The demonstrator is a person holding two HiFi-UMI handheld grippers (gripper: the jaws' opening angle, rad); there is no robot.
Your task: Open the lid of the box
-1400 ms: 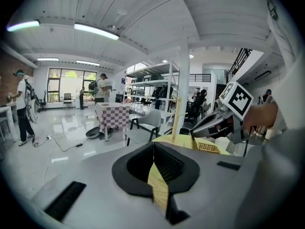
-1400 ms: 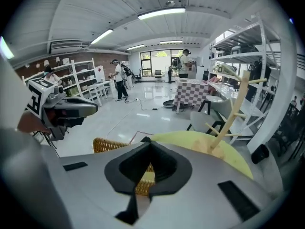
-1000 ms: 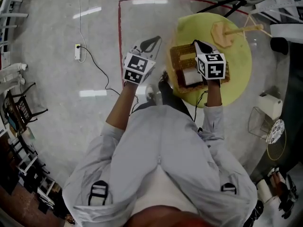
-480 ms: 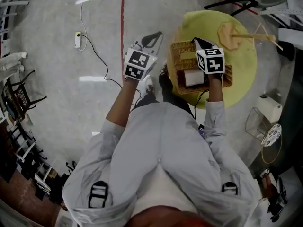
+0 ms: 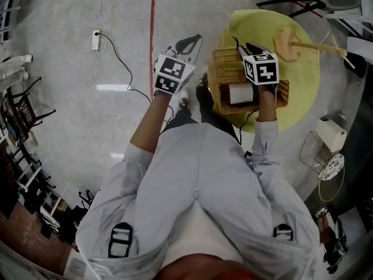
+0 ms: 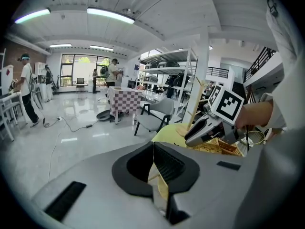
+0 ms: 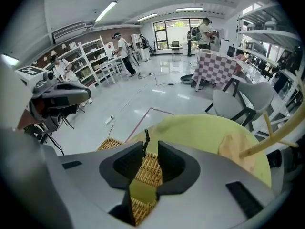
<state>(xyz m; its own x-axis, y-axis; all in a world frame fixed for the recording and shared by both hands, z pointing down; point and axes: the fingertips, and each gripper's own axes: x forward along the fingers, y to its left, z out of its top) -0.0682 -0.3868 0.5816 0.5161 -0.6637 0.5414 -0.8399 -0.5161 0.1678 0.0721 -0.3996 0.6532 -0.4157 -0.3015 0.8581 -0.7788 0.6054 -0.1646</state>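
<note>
Yellow table (image 5: 303, 77), right tool (image 7: 149, 150) opening (box (image 5: 224, 69) between)

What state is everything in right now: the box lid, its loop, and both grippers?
wicker box lid: down, box not yet opened.
black loop: upright on the lid, between the right gripper's jaws, not pinched.
right gripper: open, jaws have just been opening, with the loop between them.
left gripper: shut, empty, off the table.
</note>
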